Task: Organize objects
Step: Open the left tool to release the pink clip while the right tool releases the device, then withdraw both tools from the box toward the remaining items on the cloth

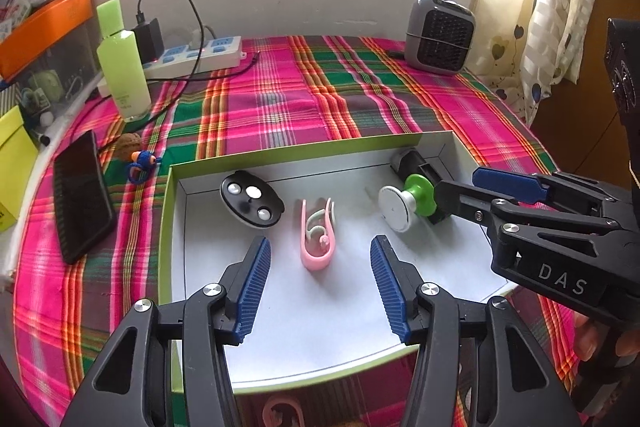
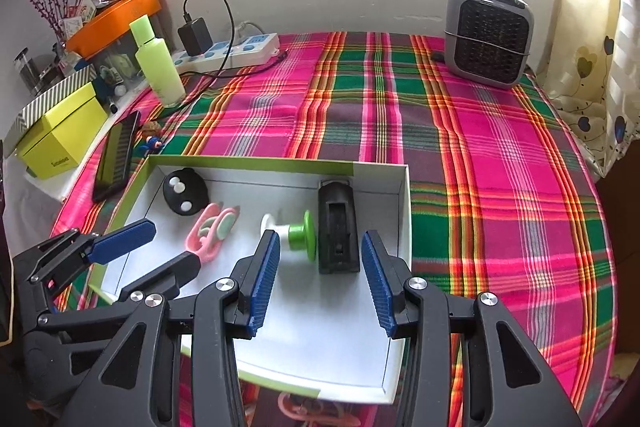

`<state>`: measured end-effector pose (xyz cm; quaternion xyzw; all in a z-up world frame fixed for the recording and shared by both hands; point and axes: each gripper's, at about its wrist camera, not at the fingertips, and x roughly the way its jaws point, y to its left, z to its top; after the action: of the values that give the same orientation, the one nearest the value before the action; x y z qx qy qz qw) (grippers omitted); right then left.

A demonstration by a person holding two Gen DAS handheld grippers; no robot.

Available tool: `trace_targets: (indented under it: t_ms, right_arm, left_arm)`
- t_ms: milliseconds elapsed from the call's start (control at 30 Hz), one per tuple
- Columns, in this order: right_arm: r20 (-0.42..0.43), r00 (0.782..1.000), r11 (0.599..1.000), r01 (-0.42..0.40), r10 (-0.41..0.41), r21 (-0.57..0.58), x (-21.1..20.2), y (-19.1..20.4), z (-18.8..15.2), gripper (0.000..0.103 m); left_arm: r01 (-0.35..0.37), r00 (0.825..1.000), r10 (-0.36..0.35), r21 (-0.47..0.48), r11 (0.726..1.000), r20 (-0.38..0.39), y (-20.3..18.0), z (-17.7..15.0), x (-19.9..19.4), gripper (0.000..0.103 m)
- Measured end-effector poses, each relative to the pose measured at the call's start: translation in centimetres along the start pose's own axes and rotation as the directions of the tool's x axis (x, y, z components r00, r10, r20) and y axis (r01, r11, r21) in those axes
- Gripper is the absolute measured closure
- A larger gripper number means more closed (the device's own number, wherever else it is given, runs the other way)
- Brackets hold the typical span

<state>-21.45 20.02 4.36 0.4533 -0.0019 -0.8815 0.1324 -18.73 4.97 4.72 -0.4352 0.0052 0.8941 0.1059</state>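
Note:
A shallow white box with a green rim (image 1: 166, 227) (image 2: 404, 219) lies on the plaid cloth. Inside it are a black oval piece with three white dots (image 1: 252, 203) (image 2: 185, 191), a pink clip (image 1: 318, 243) (image 2: 212, 231), a green-and-white knob (image 1: 408, 203) (image 2: 296, 231) and a black stapler-like block (image 1: 416, 163) (image 2: 338, 231). My left gripper (image 1: 320, 287) (image 2: 172, 247) hovers open over the box, just short of the pink clip. My right gripper (image 2: 320, 267) (image 1: 460, 187) is open too, above the knob and the black block. Neither holds anything.
A dark phone (image 1: 82, 195) lies left of the box beside a walnut and a blue trinket (image 1: 140, 161). Farther back stand a green bottle (image 1: 122, 63), a power strip with charger (image 1: 200, 55) and a grey heater (image 2: 488, 35). Another pink clip (image 2: 304, 411) lies on the cloth at the box's near edge.

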Motion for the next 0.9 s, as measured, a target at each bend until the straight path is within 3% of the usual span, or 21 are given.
trace_targets:
  t_ms: [900]
  right_arm:
    - [0.085,0.996,1.000,-0.006,0.004,0.015,-5.6,2.0,-6.7,0.059]
  left_arm:
    - [0.001,0.999,0.000,-0.015,1.000,0.047,0.0,-5.6,-5.4,0.052]
